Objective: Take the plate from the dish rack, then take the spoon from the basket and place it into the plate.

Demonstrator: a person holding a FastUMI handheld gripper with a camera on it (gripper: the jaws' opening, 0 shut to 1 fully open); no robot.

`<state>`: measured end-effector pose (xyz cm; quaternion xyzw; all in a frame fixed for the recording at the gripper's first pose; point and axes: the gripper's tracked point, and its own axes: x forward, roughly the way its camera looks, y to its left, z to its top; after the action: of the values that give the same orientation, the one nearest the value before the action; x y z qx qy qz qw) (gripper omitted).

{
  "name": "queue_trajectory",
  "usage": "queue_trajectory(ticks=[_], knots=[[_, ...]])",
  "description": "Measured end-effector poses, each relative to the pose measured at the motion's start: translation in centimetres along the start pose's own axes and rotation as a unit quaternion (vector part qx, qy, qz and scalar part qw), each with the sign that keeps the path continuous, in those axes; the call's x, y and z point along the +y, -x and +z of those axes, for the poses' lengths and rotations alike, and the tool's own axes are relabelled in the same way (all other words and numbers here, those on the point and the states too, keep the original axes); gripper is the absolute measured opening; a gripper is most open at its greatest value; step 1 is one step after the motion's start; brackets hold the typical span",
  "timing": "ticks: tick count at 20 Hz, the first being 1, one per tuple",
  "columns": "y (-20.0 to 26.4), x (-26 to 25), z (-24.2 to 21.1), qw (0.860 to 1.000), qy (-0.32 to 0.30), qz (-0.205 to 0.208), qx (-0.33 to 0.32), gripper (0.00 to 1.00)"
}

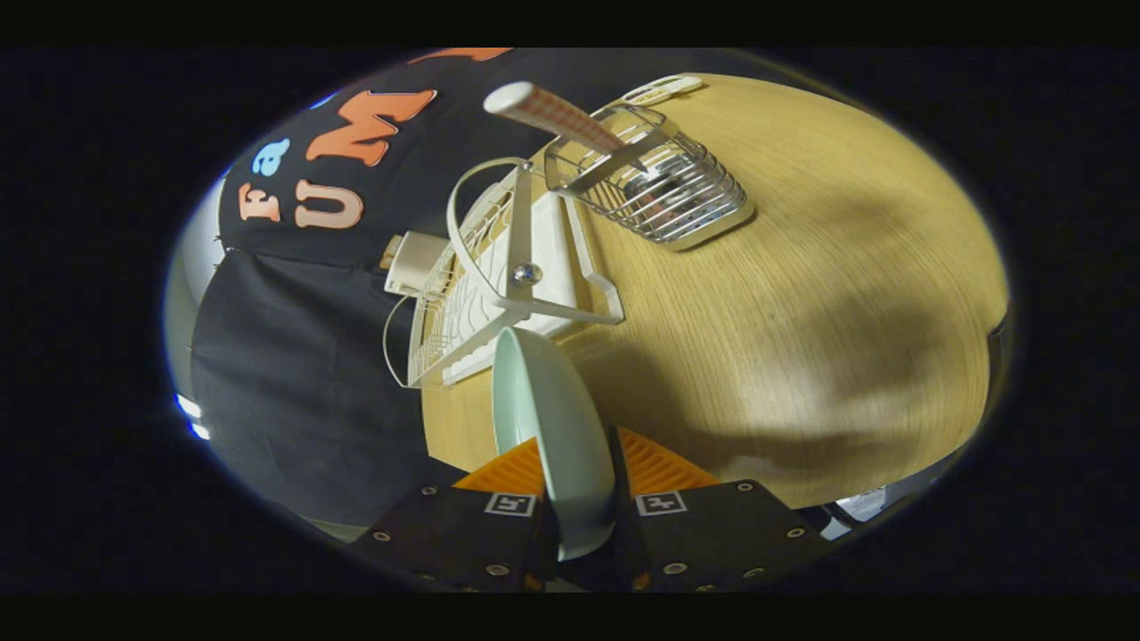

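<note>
gripper (579,499) at the bottom centre pinches the pale green plate (557,427) by its rim, on edge, just clear of the dish rack (508,285). i judge it stiff, slick, breakable; keep gripping the rim.

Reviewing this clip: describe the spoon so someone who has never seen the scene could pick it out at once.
Start at the light wooden table and find the white wire dish rack along its far side. Beside the rack sits a shiny metal wire basket; the spoon stands in it, its white and orange checked handle sticking out. The pale green plate is gripped between the gripper fingers.
</note>
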<state>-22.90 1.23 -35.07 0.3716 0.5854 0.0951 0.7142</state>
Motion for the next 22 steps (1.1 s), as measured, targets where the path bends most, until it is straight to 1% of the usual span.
queue_trajectory(ticks=[1,4,7,8,9,12,13,14,15,16,17,18,20,21,22], knots=[[-0.5,0.2,-0.3,1.0,0.001,0.003,0.001,0.26],[-1.1,0.7,0.5,1.0,-0.013,0.012,-0.006,0.31],[-1.1,0.6,1.4,0.999,-0.043,0.003,-0.009,0.36],[-0.8,0.4,2.2,0.999,-0.042,-0.001,-0.019,0.4],[-0.5,0.1,2.6,0.999,-0.036,-0.011,-0.025,0.49],[1.4,-0.1,4.3,0.999,-0.004,-0.031,-0.045,0.57],[2.0,0.0,5.3,0.997,0.007,-0.039,-0.062,0.61],[2.7,0.2,6.5,0.995,0.022,-0.048,-0.083,0.64],[3.3,0.3,7.5,0.992,0.039,-0.059,-0.102,0.7],[3.9,0.4,8.3,0.989,0.058,-0.072,-0.117,0.73],[4.6,0.2,9.3,0.984,0.077,-0.087,-0.137,0.79],[5.2,0.2,10.3,0.978,0.097,-0.1,-0.156,0.82],[6.4,0.3,12.2,0.965,0.129,-0.125,-0.194,0.86],[7.0,0.7,13.0,0.956,0.146,-0.132,-0.218,0.86],[7.4,1.3,14.0,0.948,0.163,-0.128,-0.242,0.86]])
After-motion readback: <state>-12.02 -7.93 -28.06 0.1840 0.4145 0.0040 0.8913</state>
